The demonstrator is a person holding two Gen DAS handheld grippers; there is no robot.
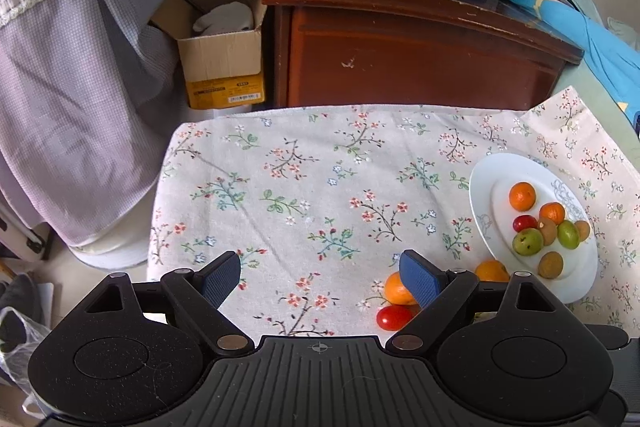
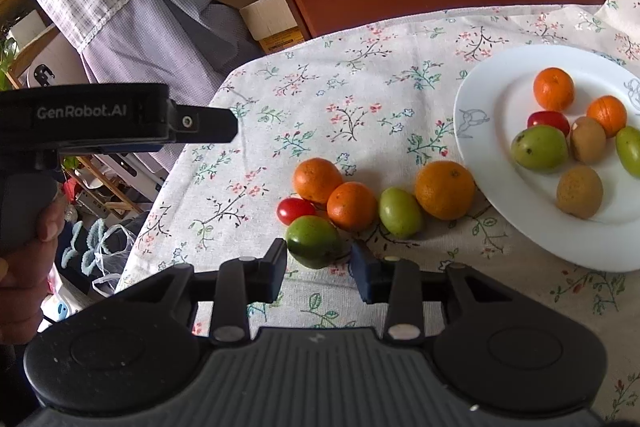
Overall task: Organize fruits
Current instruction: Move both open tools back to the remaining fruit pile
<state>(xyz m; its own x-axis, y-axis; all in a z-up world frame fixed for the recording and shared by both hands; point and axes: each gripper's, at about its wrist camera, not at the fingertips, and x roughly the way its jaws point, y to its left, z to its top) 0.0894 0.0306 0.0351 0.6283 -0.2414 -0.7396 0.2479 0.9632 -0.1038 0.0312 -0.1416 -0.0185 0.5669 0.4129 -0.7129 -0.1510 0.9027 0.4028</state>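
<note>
The right tongs [image 2: 318, 273] are set directly behind a green fruit [image 2: 314, 241], which lies just ahead of the fingertips and partly between them. The jaws stand at a narrow opening, a little wider than the fruit; a small gap is visible on each side, so no grip is made and the right tongs are judged unclosed and empty. The fruit's long axis runs roughly across the jaw line, tilted slightly, so the narrower width is not presented to the pads; a short forward advance is judged sufficient before closing.

The left tongs [image 1: 324, 281] are spread wide and hold nothing. They hang above the bare cloth toward the surface's left side, with the loose fruits lying to the right of the right finger. The right tongs are therefore the nearer tool for the green fruit.

The green fruit is smooth, glossy and oval, darker green on top. It is touching a red cherry tomato [image 2: 295, 210] and lies just beside an orange [image 2: 352, 206]. A second orange [image 2: 317, 179], a paler green fruit [image 2: 400, 213] and a larger orange [image 2: 445, 190] complete the loose cluster on the surface, near the white plate [image 2: 492, 163]. The plate sits toward the surface's right edge and already carries several fruits.
</note>
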